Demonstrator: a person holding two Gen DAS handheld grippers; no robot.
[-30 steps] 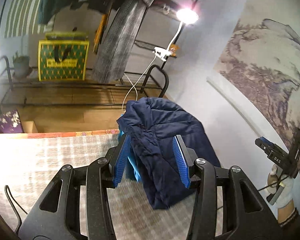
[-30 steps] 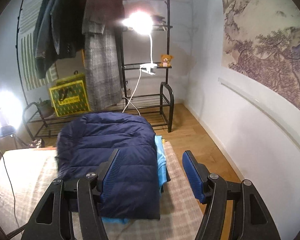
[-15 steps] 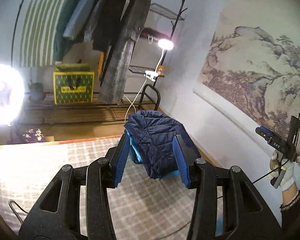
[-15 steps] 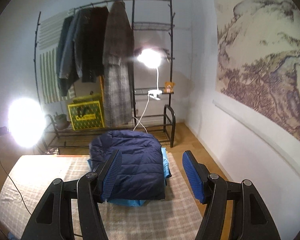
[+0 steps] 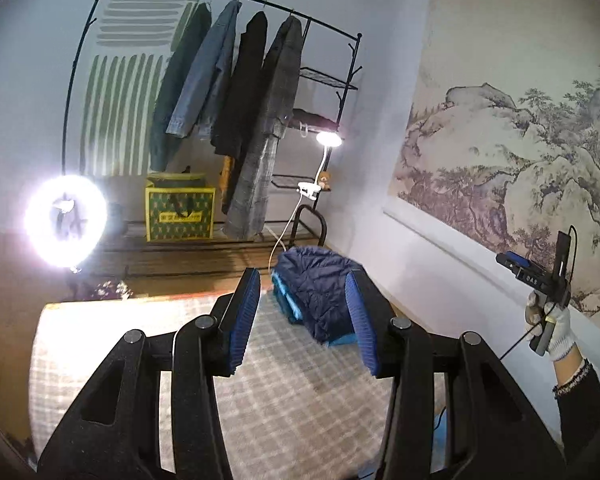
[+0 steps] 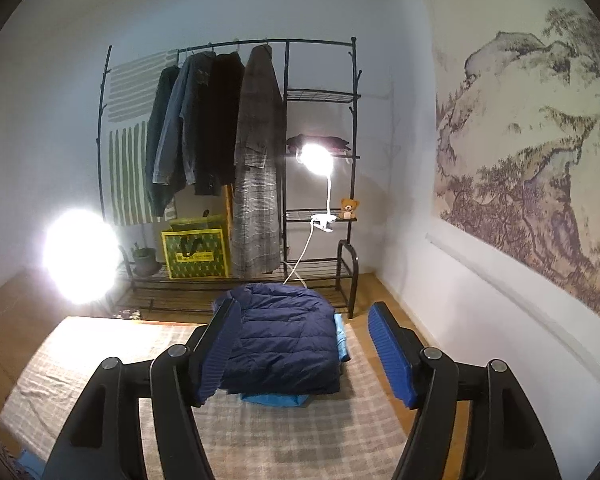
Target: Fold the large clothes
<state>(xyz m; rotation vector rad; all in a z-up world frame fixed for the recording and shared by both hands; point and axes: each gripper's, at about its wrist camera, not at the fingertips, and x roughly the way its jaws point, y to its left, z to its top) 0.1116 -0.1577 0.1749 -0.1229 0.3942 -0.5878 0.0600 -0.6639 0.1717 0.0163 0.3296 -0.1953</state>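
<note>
Backing both hands clear of the folded navy jacket (image 6: pixel 278 344), stacked on blue cloth (image 6: pixel 276 399) at the bed (image 6: pixel 100 360) far corner; left tool (image 5: pixel 302 320) and right tool (image 6: pixel 306 350) spread, empty, right just widening.

A black metal clothes rack (image 6: pixel 228 46) stands at twelve o'clock against the pale wall, hung with dark coats (image 6: pixel 204 120). At ten o'clock a round ring light (image 6: pixel 80 256) glares. A white clip-on lamp (image 6: pixel 318 158) shines from the rack's wire shelves (image 6: pixel 320 216), beside a small teddy bear (image 6: pixel 349 208). A mountain-landscape mural (image 6: pixel 532 160) fills the wall at three o'clock, above wooden floorboards (image 6: pixel 380 292).
</note>
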